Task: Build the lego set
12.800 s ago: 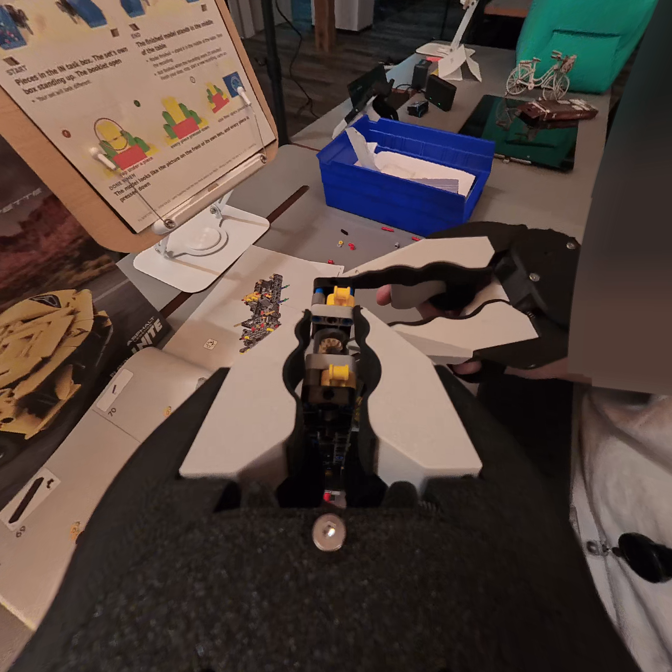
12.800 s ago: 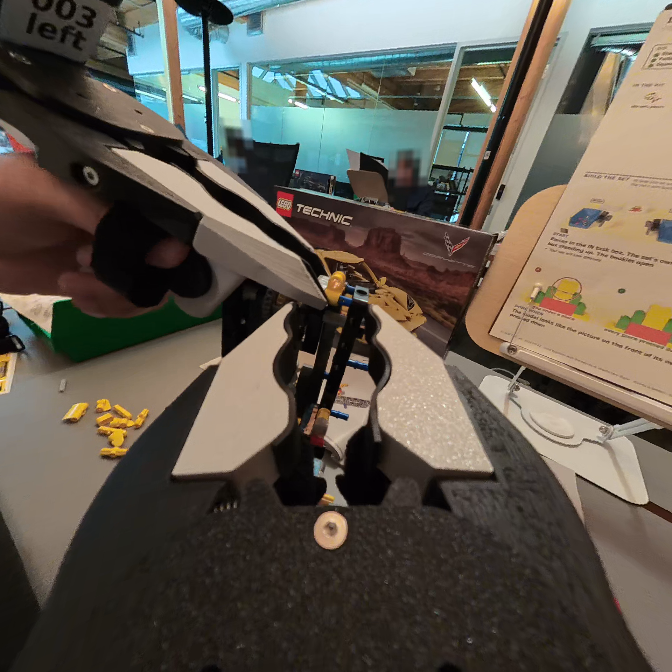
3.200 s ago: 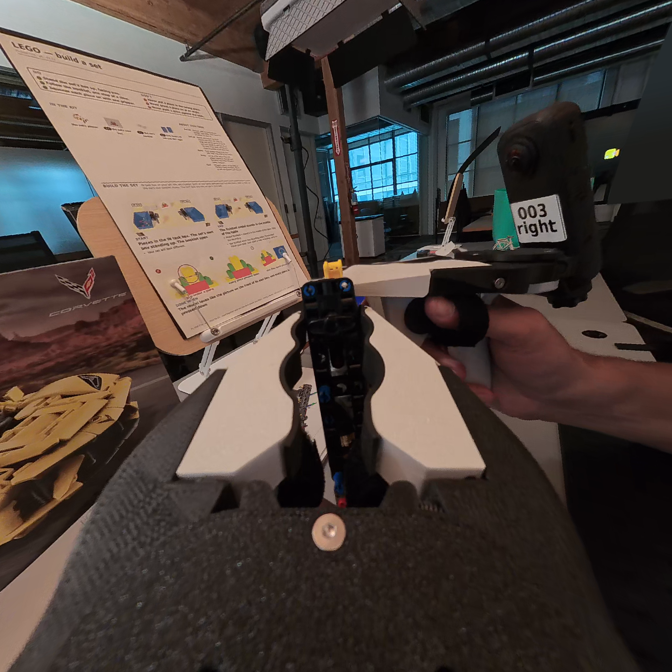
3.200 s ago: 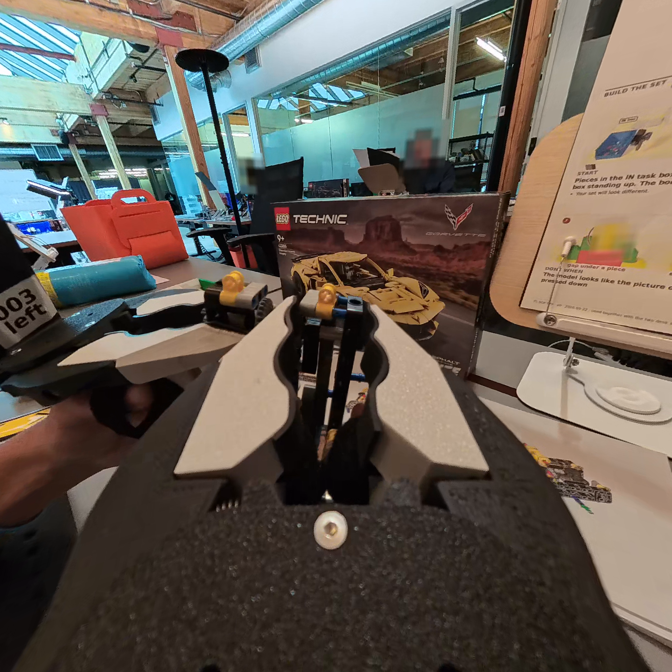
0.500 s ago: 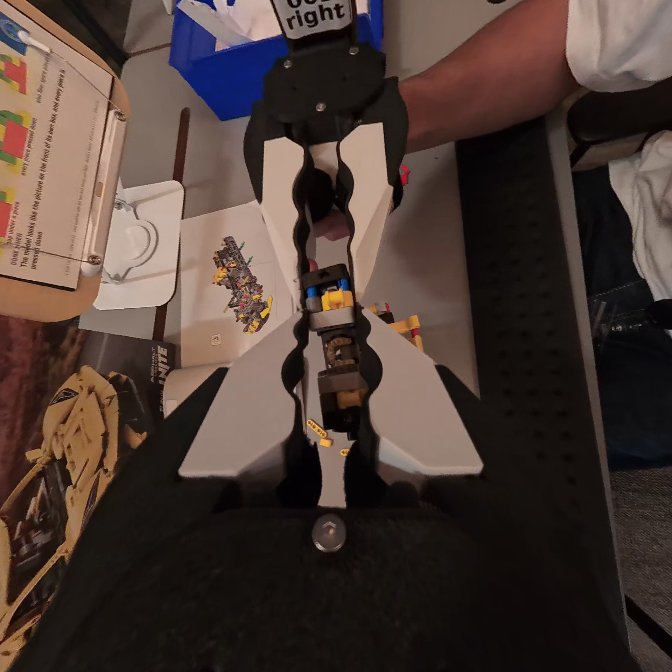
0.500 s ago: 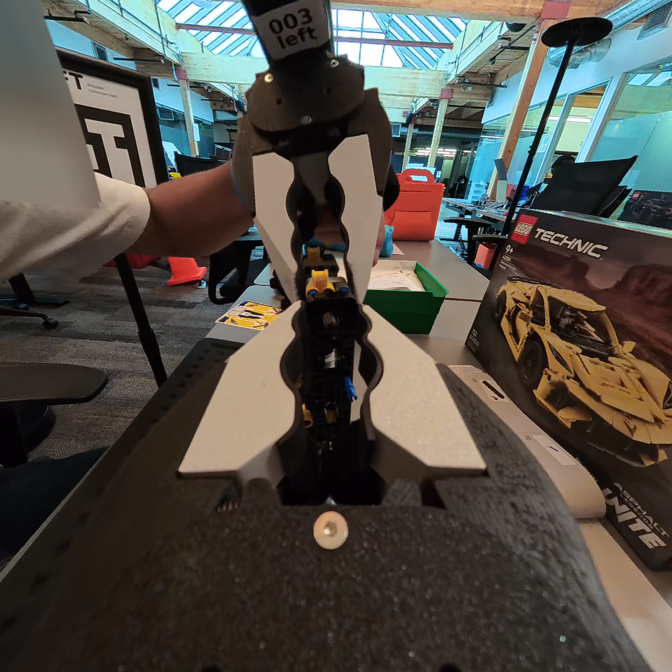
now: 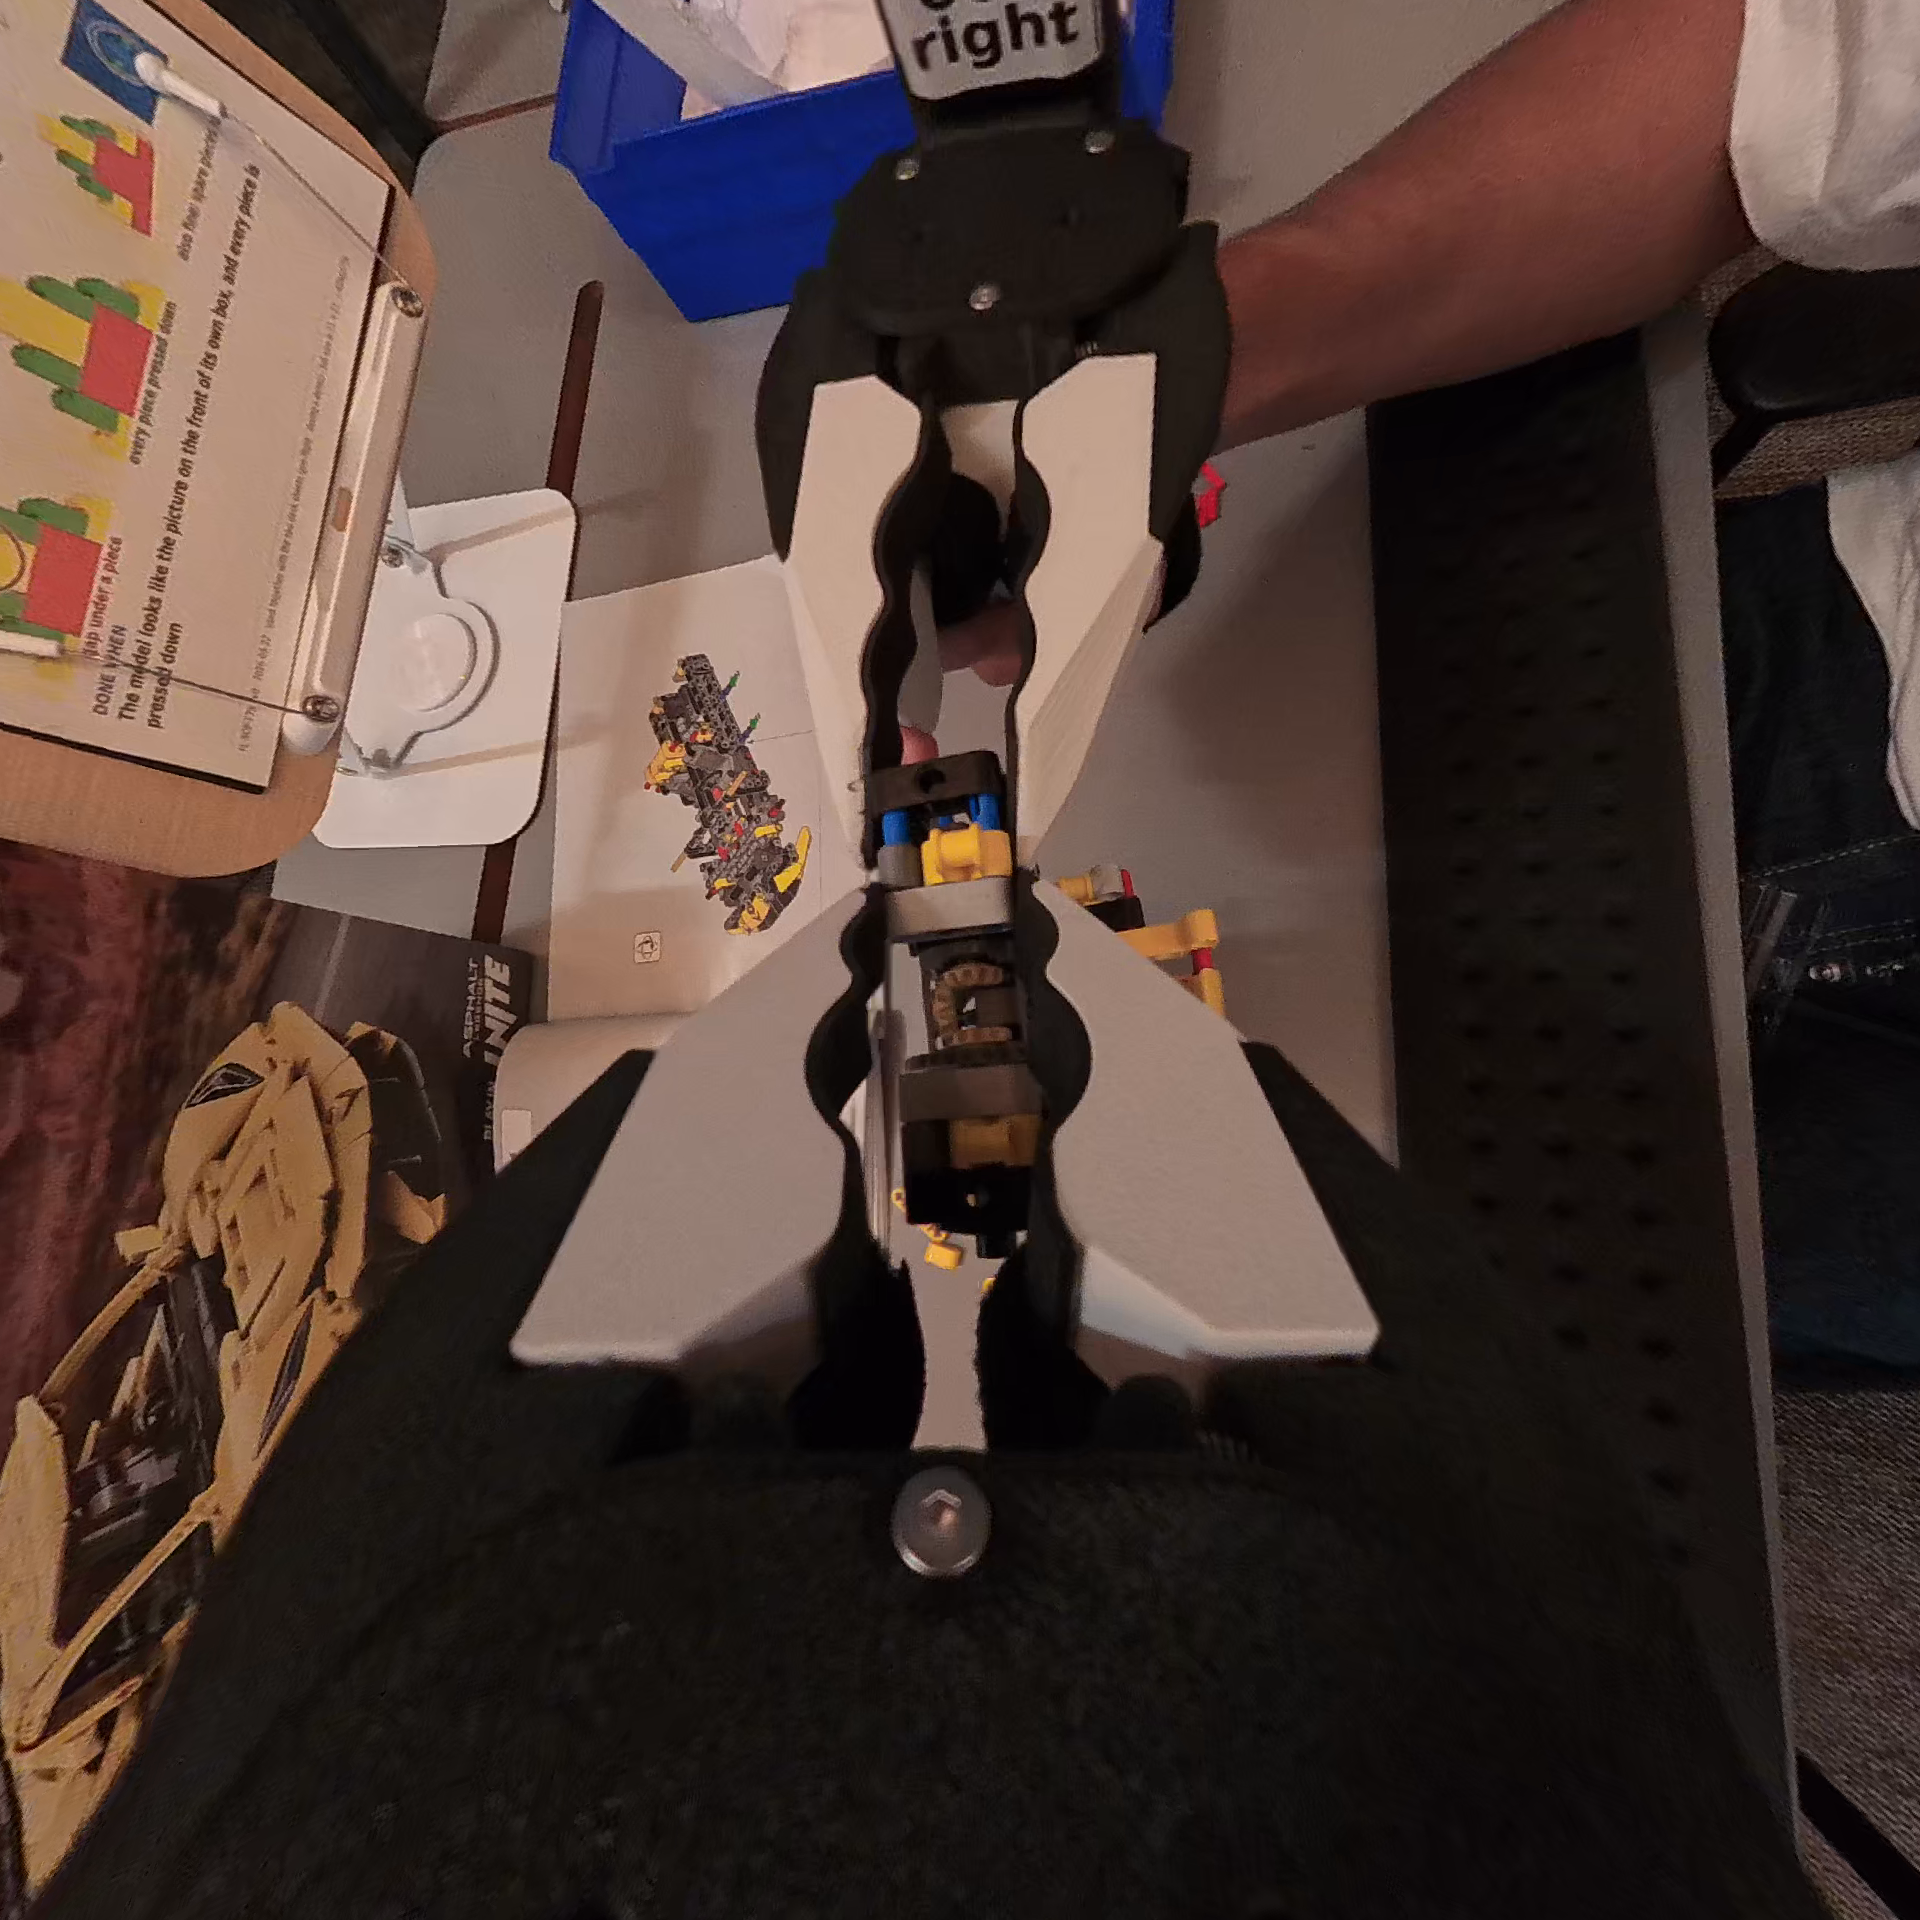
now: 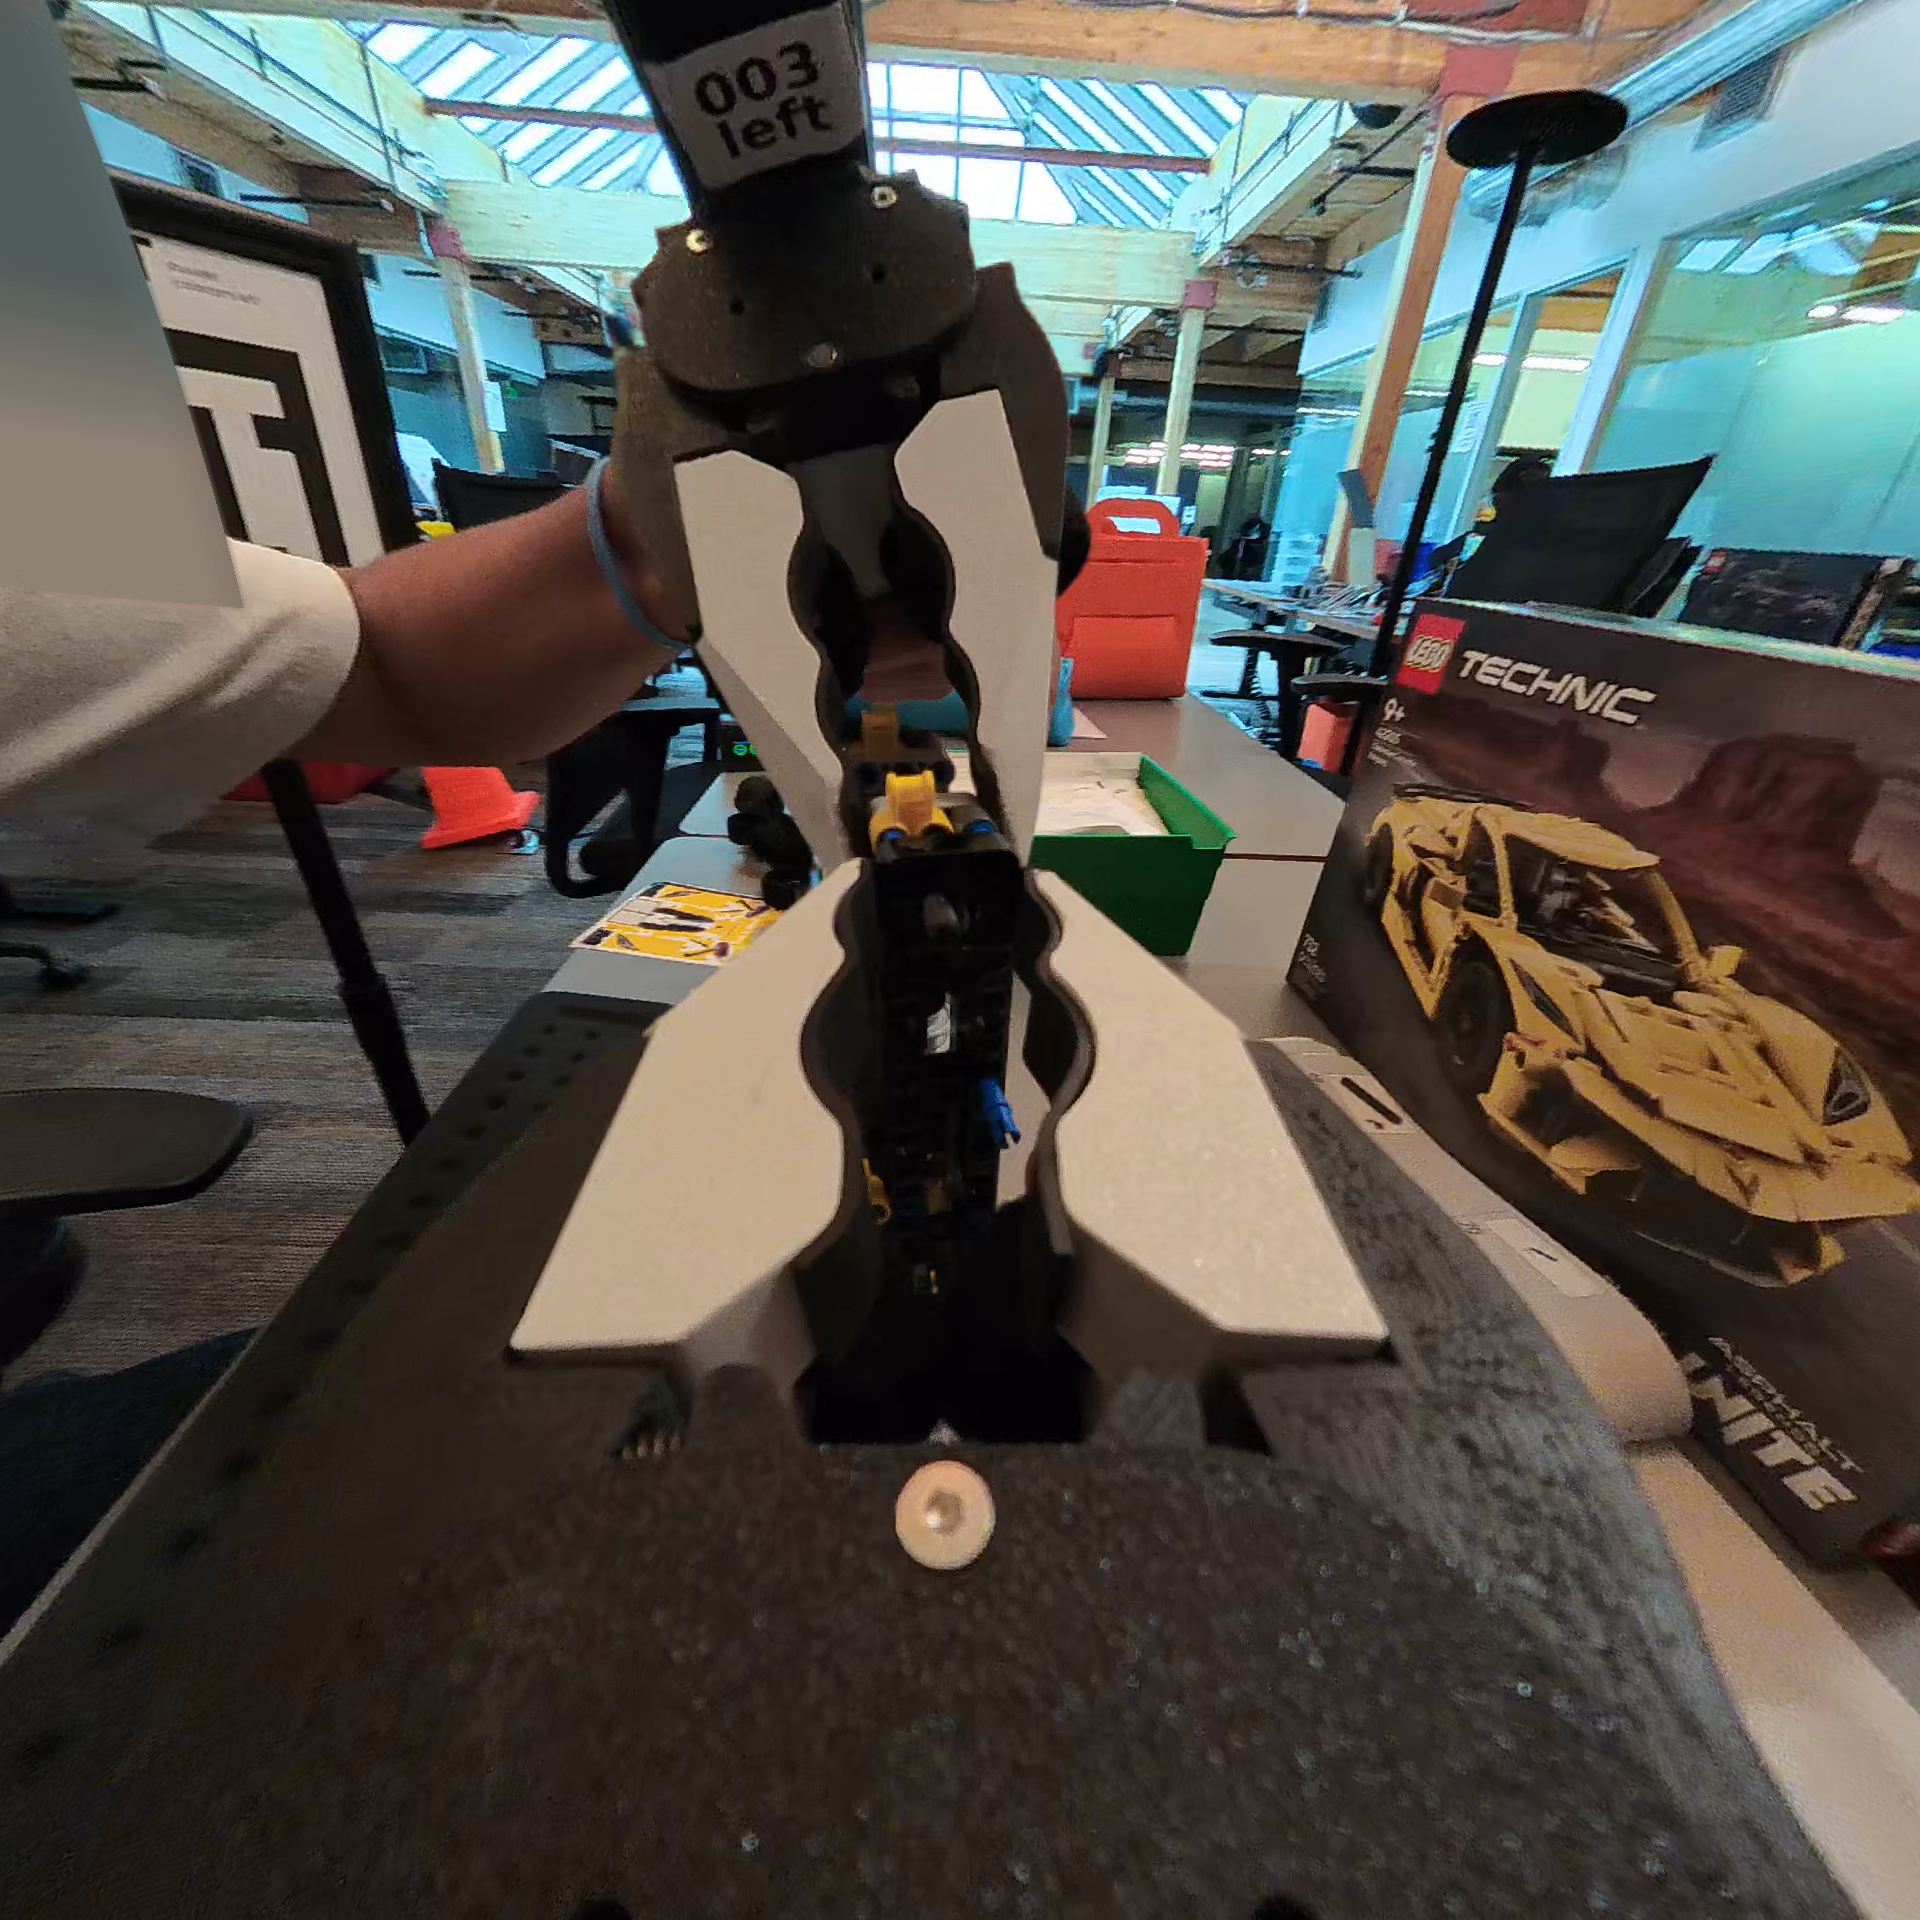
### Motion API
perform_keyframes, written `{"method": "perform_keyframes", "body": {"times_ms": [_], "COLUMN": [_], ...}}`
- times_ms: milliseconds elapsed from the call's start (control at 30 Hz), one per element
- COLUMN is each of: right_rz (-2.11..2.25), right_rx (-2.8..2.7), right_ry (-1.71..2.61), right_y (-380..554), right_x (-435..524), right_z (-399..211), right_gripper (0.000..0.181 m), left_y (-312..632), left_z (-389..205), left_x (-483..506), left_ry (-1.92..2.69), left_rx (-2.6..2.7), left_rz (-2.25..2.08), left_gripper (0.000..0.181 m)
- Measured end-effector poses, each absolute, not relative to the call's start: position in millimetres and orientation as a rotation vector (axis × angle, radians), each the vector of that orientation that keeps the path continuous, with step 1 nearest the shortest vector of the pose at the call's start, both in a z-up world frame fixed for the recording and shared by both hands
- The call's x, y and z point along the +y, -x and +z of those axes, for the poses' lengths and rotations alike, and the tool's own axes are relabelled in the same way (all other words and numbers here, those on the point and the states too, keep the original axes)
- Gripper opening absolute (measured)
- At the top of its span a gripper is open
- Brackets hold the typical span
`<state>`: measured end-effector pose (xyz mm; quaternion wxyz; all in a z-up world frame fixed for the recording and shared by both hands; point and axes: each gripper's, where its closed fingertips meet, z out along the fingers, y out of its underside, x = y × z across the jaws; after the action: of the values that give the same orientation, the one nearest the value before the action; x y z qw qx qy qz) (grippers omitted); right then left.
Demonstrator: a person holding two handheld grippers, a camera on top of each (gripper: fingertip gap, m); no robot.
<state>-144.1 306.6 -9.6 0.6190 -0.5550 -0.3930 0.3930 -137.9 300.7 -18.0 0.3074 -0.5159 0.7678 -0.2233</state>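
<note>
Lego box (image 8: 1621, 935) stands on the table (image 7: 1288, 727) at the left, the biggest thing here. The left gripper (image 7: 951, 904) clamps the small grey gear block (image 7: 961, 1049). The right gripper (image 8: 940, 873) clamps the long black frame (image 8: 945, 1049). Three seconds ago the two parts sat side by side; now they meet tip to tip, yellow pins (image 7: 961, 852) touching. I think they are being pushed together, so this step looks nearly done.
</note>
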Motion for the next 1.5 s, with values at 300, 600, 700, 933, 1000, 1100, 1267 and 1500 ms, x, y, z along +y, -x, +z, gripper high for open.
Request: {"method": "perform_keyframes", "body": {"times_ms": [300,600,700,933,1000,1100,1267,1500], "right_rz": [0.829,0.718,0.461,0.311,0.279,0.246,0.299,0.395], "right_rx": [-0.885,-0.782,-0.727,-0.497,-0.451,-0.436,-0.469,-0.448], "right_ry": [1.304,1.343,1.372,1.458,1.443,1.414,1.384,1.388], "right_y": [142.7,130.9,121.8,135.0,135.1,134.0,139.1,143.3], "right_x": [313.1,323.5,321.9,325.2,328.0,330.0,324.7,322.0], "right_z": [-10.1,-6.5,-2.8,-17.7,-17.0,-16.4,-13.4,-8.3], "right_gripper": [0.025,0.032,0.034,0.045,0.041,0.031,0.028,0.029], "left_y": [137.0,132.0,130.1,127.6,129.5,132.9,137.7,138.5], "left_z": [-18.7,-19.4,-20.1,-20.7,-20.8,-19.7,-16.0,-10.4], "left_x": [308.4,322.3,329.9,333.8,333.3,329.7,320.5,316.2], "left_ry": [1.375,1.47,1.56,1.758,1.79,1.854,1.952,2.107], "left_rx": [2.003,1.923,1.847,1.708,1.695,1.683,1.669,1.579], "left_rz": [-0.538,-0.507,-0.497,-0.45,-0.444,-0.495,-0.674,-1.018], "left_gripper": [0.024,0.024,0.024,0.024,0.024,0.025,0.026,0.026]}}
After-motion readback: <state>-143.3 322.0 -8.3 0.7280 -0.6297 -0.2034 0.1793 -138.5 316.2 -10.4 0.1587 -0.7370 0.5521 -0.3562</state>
